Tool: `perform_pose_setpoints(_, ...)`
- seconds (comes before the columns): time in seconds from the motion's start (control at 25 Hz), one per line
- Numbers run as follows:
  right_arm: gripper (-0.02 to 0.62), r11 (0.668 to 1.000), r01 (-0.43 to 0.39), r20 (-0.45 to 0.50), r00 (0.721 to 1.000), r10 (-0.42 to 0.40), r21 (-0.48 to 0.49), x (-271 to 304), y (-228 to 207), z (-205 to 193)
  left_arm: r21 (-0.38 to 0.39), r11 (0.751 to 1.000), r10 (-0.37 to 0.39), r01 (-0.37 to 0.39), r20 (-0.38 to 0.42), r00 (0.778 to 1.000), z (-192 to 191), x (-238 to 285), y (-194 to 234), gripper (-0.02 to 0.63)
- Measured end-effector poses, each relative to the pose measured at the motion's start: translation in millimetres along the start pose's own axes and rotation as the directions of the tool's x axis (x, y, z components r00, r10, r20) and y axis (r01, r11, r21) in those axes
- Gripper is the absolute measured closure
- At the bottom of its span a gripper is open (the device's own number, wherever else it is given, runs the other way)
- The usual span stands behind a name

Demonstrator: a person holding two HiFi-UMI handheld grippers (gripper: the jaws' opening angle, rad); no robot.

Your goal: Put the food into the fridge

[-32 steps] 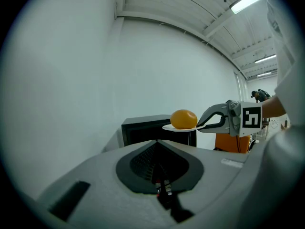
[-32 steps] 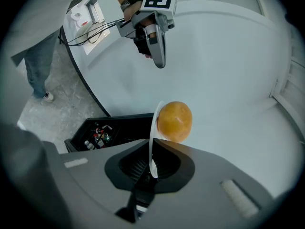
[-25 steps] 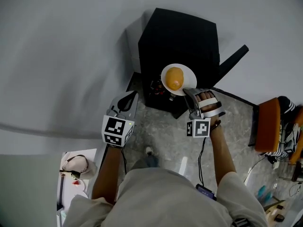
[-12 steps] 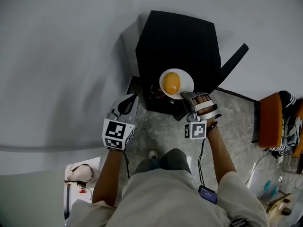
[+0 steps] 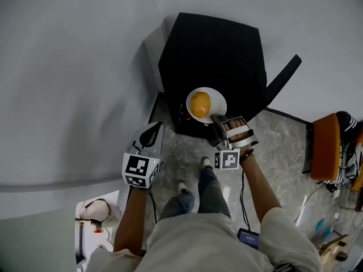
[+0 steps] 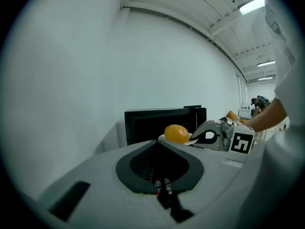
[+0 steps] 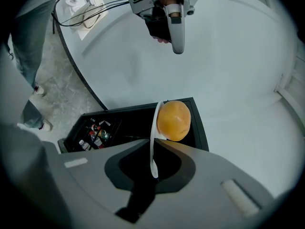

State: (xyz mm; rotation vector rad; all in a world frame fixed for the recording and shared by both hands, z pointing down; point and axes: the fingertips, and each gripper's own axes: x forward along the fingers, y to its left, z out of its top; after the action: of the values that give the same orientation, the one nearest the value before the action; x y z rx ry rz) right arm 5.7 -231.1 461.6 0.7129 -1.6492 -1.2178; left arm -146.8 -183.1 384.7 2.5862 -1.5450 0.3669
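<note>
The right claw [image 5: 217, 118] pinches the near rim of a white plate [image 5: 218, 97], with the hand wrapped round its handle and the bare forearm reaching forward. The left claw [image 5: 148, 134] is pressed together with nothing in it. It points ahead at the pale wall, left of the fridge [image 5: 215, 50], on an outstretched forearm.

The plate is thin, round and smooth. It lies level and sticks out ahead of the jaws, over the fridge's front edge. The food [image 5: 200, 103] on it is a smooth, orange, slightly oval lump.

The fridge is a matt black box with its door [image 5: 282, 77] swung open to the right. It stands on mottled grey stone floor [image 5: 283, 146].
</note>
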Motion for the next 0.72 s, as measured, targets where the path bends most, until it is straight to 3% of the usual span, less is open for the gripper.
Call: perform_pose_setpoints(0.72, 0.57, 0.999, 0.047, -0.06, 0.997, -0.046, 0.016, 86.5, 50.7, -28.4, -0.029, 0.999, 0.032, -0.032, -0.017, 0.999, -61.9, 36.1, 18.9, 0.601)
